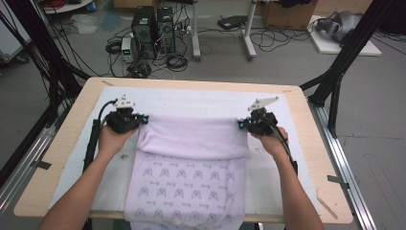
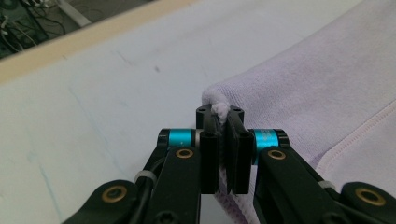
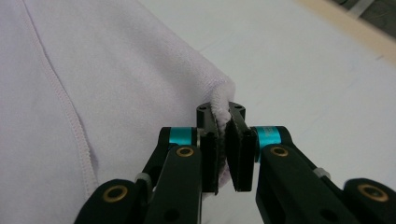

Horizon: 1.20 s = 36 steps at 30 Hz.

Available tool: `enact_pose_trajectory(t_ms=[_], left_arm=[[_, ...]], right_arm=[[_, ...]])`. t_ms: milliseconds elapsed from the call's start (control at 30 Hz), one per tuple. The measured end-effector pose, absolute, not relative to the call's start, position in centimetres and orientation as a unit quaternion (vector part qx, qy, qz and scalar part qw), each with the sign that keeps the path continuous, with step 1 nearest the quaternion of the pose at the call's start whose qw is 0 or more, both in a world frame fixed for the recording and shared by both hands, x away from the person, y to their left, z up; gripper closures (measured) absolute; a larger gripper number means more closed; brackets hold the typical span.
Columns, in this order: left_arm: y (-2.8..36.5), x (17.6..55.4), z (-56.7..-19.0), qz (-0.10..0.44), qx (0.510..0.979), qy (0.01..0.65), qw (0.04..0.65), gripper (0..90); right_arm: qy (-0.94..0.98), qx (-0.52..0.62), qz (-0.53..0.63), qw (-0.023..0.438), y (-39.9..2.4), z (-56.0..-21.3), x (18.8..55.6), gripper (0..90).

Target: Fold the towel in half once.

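A pale lilac towel [image 1: 191, 163] with a small printed pattern lies on the white mat, its far part folded back toward me as a plain band [image 1: 191, 136]. My left gripper [image 1: 141, 120] is shut on the fold's left corner [image 2: 219, 109], the cloth pinched between its black pads. At the fold's right corner [image 3: 223, 100] my right gripper [image 1: 241, 123] is shut on the cloth too. Both corners are raised a little off the mat. The towel's near end hangs over the table's front edge.
A white mat [image 1: 191, 98] covers the wooden table [image 1: 72, 129]. Bare mat lies beyond the fold and on both sides of the towel. Black frame posts [image 1: 335, 76] stand at the table's far corners. Computers and cables sit on the floor behind.
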<state>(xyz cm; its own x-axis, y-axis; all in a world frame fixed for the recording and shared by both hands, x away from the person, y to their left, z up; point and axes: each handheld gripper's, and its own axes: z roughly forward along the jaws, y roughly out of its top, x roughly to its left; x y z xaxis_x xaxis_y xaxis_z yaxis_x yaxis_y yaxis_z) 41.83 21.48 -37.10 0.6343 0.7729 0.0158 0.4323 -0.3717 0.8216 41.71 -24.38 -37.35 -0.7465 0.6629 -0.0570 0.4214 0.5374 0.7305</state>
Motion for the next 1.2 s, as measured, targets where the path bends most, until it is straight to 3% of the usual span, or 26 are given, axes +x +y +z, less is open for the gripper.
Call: enact_pose_trajectory(t_ms=[167, 267, 333, 400, 533, 767, 933, 1000, 1067, 1133, 1200], left_arm=[[21.2, 45.1, -32.2, 0.242, 0.792, 0.376, 0.416, 85.2], [21.2, 46.0, -31.6, 0.246, 0.792, 0.382, 0.407, 82.4], [21.5, 46.3, -32.6, 0.235, 0.797, 0.399, 0.388, 62.8], [22.1, 46.0, -34.0, 0.226, 0.795, 0.41, 0.386, 51.0], [23.1, 44.7, -36.4, 0.191, 0.802, 0.409, 0.392, 49.7], [22.5, 42.5, -39.0, 0.146, 0.814, 0.379, 0.415, 48.5], [21.6, 42.2, -41.0, 0.12, 0.835, 0.371, 0.389, 48.3], [21.5, 42.3, -41.7, 0.103, 0.844, 0.372, 0.373, 49.0], [21.3, 42.2, -42.1, 0.098, 0.855, 0.36, 0.36, 63.8], [21.1, 42.0, -42.2, 0.098, 0.862, 0.347, 0.356, 80.9], [21.3, 41.7, -42.0, 0.111, 0.857, 0.345, 0.366, 84.5]], right_arm=[[0.851, 0.317, 0.372, 0.192, -24.4, -32.8, 44.9, 84.8], [0.848, 0.314, 0.38, 0.197, -24.3, -31.3, 45.9, 80.5], [0.844, 0.326, 0.383, 0.189, -24.5, -31.9, 46.3, 62.6], [0.841, 0.342, 0.381, 0.175, -24.7, -33.2, 46.2, 58.8], [0.847, 0.356, 0.371, 0.133, -25.1, -35.8, 45.4, 51.1], [0.846, 0.341, 0.393, 0.115, -24.5, -38.6, 42.7, 48.3], [0.852, 0.335, 0.39, 0.102, -23.9, -40.3, 41.4, 47.5], [0.855, 0.337, 0.383, 0.097, -23.7, -41.1, 41.1, 47.6], [0.856, 0.343, 0.376, 0.092, -23.8, -41.8, 40.9, 49.9], [0.86, 0.34, 0.373, 0.077, -23.9, -42.4, 40.7, 59.6], [0.865, 0.331, 0.369, 0.074, -23.9, -42.9, 40.5, 73.8]])
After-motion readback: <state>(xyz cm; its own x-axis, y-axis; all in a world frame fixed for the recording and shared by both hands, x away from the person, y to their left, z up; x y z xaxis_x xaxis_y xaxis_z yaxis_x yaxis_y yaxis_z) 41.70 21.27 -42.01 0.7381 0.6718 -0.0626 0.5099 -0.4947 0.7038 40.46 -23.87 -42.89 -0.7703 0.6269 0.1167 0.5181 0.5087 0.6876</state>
